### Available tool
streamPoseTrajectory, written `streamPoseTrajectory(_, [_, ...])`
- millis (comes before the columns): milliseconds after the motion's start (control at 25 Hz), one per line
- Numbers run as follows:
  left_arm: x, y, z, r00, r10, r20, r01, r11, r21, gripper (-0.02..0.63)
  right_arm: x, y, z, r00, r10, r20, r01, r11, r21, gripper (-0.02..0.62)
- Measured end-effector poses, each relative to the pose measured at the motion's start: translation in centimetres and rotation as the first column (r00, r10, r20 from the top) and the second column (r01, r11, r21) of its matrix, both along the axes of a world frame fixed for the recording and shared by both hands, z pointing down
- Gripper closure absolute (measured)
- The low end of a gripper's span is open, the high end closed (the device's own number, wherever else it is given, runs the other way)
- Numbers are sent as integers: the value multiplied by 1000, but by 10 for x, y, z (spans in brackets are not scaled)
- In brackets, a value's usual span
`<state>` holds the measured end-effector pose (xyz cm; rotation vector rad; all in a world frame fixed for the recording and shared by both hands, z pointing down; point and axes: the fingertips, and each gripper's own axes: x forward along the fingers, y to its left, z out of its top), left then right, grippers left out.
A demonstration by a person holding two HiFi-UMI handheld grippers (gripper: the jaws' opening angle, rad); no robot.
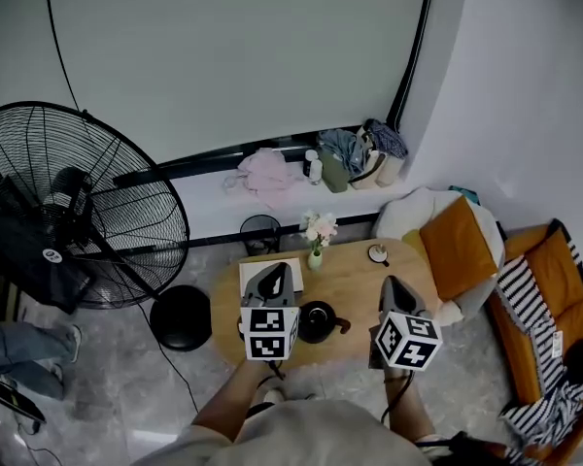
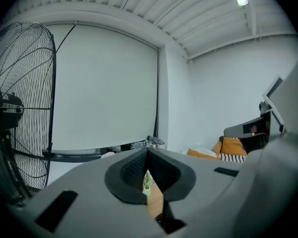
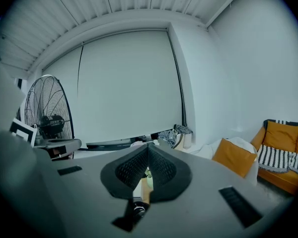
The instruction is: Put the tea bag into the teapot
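Two grippers hang side by side over the near edge of a round wooden table (image 1: 355,284), each in one of the person's hands. The left gripper (image 1: 276,270) is clenched: in the left gripper view its ribbed pads (image 2: 134,168) meet at the tips with nothing caught between them. Only a narrow slit below the tips shows the table and a small green vase (image 2: 147,183). The right gripper (image 1: 394,282) is likewise clenched and empty. Its pads (image 3: 161,168) touch at the tips in the right gripper view, and the slit under them shows the vase and the dark round top of the teapot (image 3: 138,210). From the head view the black teapot (image 1: 317,320) stands on the table between the two grippers, just beside the left one. A white rectangular sheet (image 1: 262,272) lies behind the left gripper, and the vase with pale flowers (image 1: 317,237) stands at the far edge. A small pale round item (image 1: 377,253) sits near the far right rim; it is too small to say whether it is the tea bag. A large floor fan (image 1: 78,207) and a black stool (image 1: 180,316) stand to the left, and an orange cushion (image 1: 457,246) lies to the right.
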<state>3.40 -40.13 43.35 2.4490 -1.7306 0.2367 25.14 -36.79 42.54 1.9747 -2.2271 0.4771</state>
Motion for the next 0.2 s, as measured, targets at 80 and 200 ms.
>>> streamPoseTrajectory(80, [-1,-1,1,1000,1,3,-1,1000,0,601,0,0,0,1000,2,-3,-2,1000,-2,561])
streamPoseTrajectory(200, [-2,-1,2,1000,6,8,-6,1000,-3,601,-1,1,2,1000,7,-6,-7,1000,-7,561])
